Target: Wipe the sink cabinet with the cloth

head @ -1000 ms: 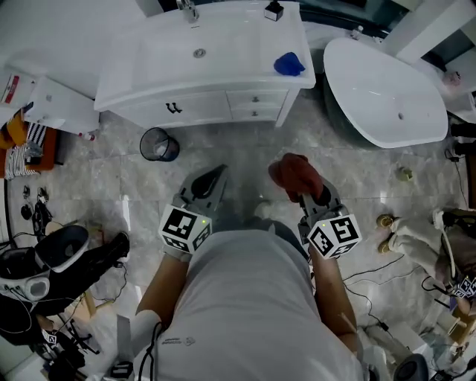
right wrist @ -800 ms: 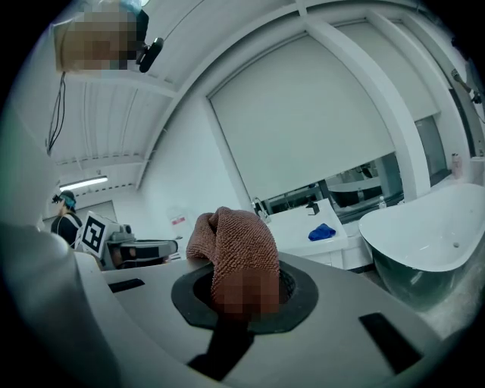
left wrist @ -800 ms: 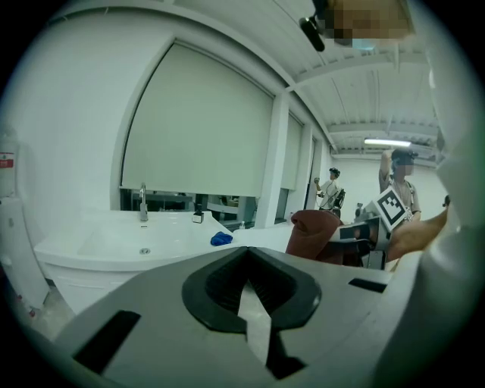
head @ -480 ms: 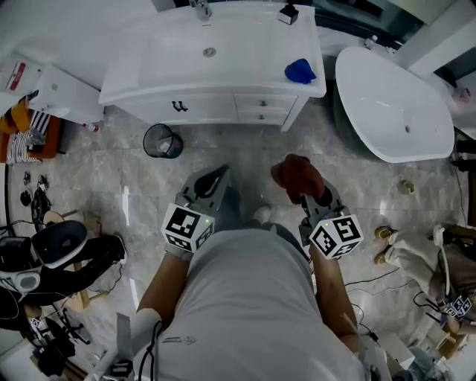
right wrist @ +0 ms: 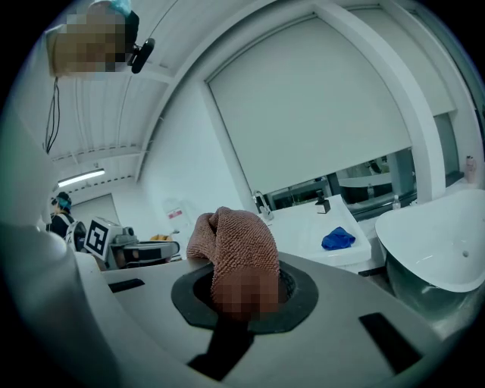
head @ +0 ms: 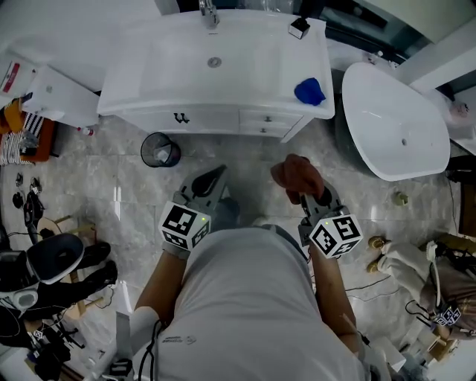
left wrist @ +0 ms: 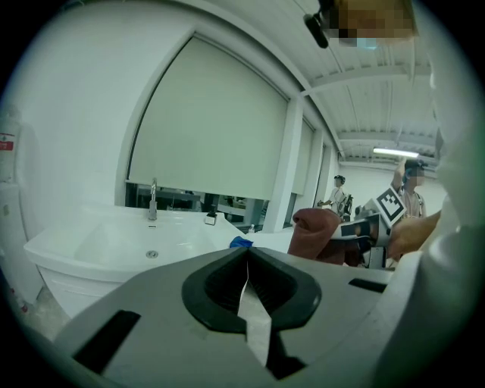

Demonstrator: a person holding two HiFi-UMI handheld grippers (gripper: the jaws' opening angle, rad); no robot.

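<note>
The white sink cabinet [head: 216,82] stands against the far wall, its basin set into the top and its drawers facing the person. To its right, just beside it, sits a white freestanding bathtub [head: 394,119]. The person stands on the marbled floor [head: 245,160], well back from the cabinet front. A round black waste bin [head: 160,151] sits on the floor below the cabinet's left half. The left gripper [head: 212,178] is held out at waist height with its jaws pressed together on nothing. The right gripper [head: 312,202] is clamped on a reddish-brown terry cloth [head: 297,175], which bunches up above the jaws, over the floor and apart from the cabinet. A crumpled blue rag [head: 309,91] lies on the cabinet top near its right edge. A chrome faucet [head: 209,12] rises behind the basin. A small dark object [head: 299,27], perhaps a dispenser, sits at the back right corner.
</note>
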